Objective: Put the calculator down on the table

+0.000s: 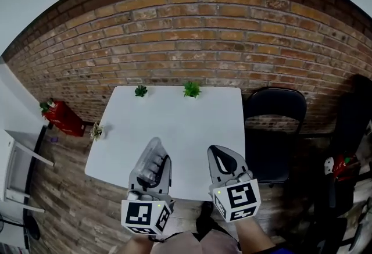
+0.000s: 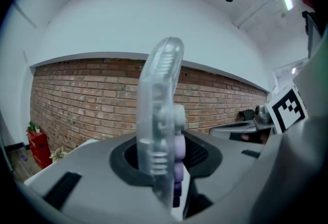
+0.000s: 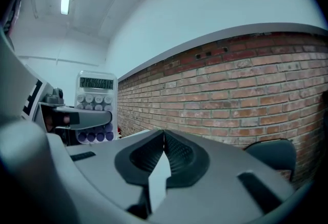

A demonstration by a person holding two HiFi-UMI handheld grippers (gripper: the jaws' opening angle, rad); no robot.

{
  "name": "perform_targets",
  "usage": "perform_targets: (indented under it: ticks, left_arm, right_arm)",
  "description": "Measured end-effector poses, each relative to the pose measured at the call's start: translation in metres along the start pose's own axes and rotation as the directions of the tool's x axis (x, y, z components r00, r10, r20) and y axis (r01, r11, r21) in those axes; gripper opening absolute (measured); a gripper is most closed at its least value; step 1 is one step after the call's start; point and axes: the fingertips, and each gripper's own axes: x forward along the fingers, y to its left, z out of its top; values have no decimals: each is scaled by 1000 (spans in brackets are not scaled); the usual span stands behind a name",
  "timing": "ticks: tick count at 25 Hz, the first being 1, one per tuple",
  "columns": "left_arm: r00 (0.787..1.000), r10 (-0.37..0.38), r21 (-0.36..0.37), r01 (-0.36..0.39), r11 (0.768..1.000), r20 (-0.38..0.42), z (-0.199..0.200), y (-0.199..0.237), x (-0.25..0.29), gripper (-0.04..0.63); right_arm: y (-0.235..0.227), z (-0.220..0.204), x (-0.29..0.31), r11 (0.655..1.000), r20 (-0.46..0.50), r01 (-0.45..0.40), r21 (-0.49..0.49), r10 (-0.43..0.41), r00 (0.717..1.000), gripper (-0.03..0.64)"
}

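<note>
Calculator (image 3: 96,110): clear-cased, pale and purple keys, display at the top end. Clamped in the left tool (image 1: 152,177) and held off the surface, not resting on anything. Jaws part-closed, pads pressing front and back on the lower key rows. It shows edge-on in the left gripper view. In the right gripper view it shows face-on, so the key face looks toward the right tool (image 3: 163,152).

Long axis: roughly upright, display end up, lower end down between the jaws.

Right tool: jaws together, nothing between them. It hangs just beside the left one at about the same height and touches neither the calculator nor the surface.

Surface (image 1: 174,125): white, rectangular. From the head view both tools sit over its near edge, and most of the top lies ahead of them and below. Two small green plants (image 1: 191,89) stand at the far edge, well away from the tools.

Around: brick wall (image 1: 192,32) behind, black chair (image 1: 274,125) at the right side, red object (image 1: 63,118) and another small plant (image 1: 97,129) off the left side.

Judgement: the left hand alone carries the job. The open middle of the surface lies forward and down from the calculator. Laying it flat calls for lowering it and tipping the display end forward before the jaws let go. Released upright, it would likely topple.
</note>
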Motion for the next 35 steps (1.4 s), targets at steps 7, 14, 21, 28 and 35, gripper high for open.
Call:
perform_targets:
  ticks: [7,14,21,28,35]
  left_arm:
    - [999,-32,80,31,996,5,32,-14,65,137]
    - [999,-37,98,35,995,21,43,-12,111,137]
    - [999,-41,93,38,995,26,49,7,136,137]
    - [997,-73,66,74,995,-26,31,28,156,137]
    - [988,-115,23,118,993,-101,-4,37,169,137]
  right_arm:
    - [-59,34,29,999,68,33,23,-34,997,5]
    - [-88,33,53,999,58,38,39,-40,998,5]
    - [-93,33,84,999,32,38,28,-39,999,4]
    - [-88,38,115,998,6,56,14,-56,998,3]
    - [-86,17,128,997,-60,81,19,-79,995,3]
